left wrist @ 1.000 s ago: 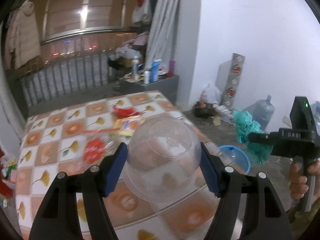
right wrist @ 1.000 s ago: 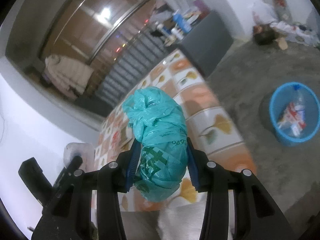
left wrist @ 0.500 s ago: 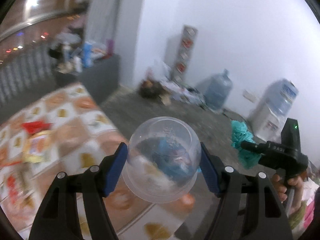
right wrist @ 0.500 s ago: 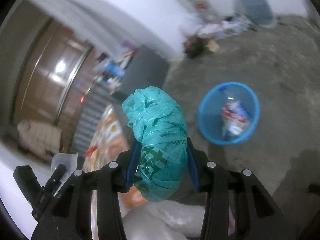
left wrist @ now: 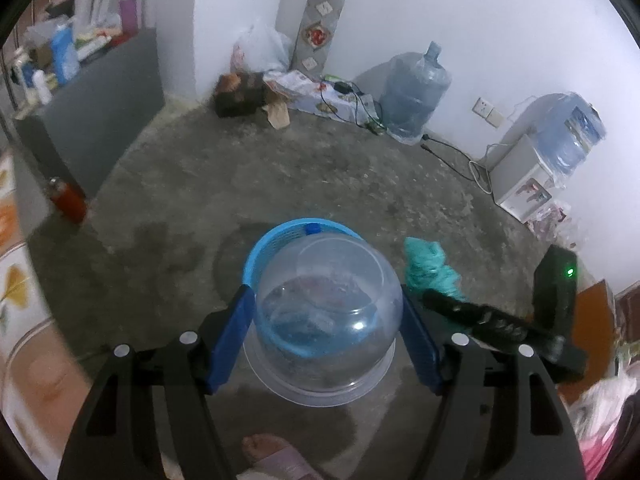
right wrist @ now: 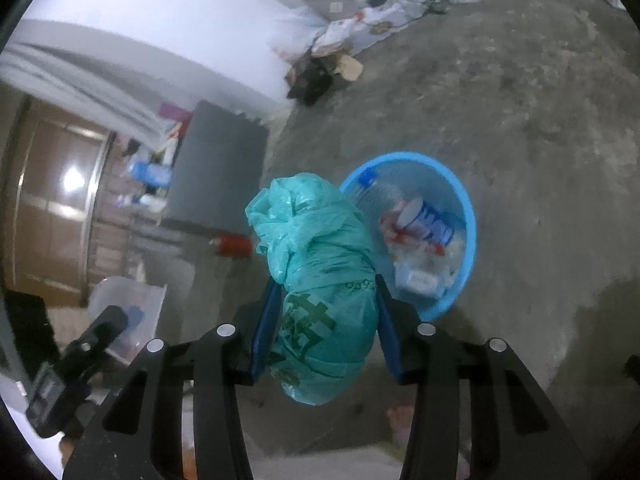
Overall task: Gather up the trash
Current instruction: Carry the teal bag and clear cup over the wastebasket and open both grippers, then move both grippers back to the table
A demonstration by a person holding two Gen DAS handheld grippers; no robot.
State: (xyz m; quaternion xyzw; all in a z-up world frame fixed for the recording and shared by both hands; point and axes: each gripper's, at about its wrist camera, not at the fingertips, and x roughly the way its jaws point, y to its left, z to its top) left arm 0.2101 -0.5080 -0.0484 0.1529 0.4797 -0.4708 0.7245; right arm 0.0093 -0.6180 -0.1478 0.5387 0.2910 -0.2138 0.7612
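Observation:
My left gripper is shut on a clear plastic bowl and holds it above a blue trash basket on the concrete floor. My right gripper is shut on a teal plastic bag, held just left of the same blue basket, which holds a bottle and wrappers. The right gripper with the teal bag shows at the right in the left wrist view. The left gripper's body with the clear bowl shows at the lower left in the right wrist view.
A tiled table edge is at the left. A grey cabinet stands behind it with a red can at its foot. Water jugs, a dispenser and cables line the far wall. A foot is below.
Both grippers swung right, away from the table and down toward the floor. The blue basket now sits right under the bowl and beside the bag. Both holds are unchanged.

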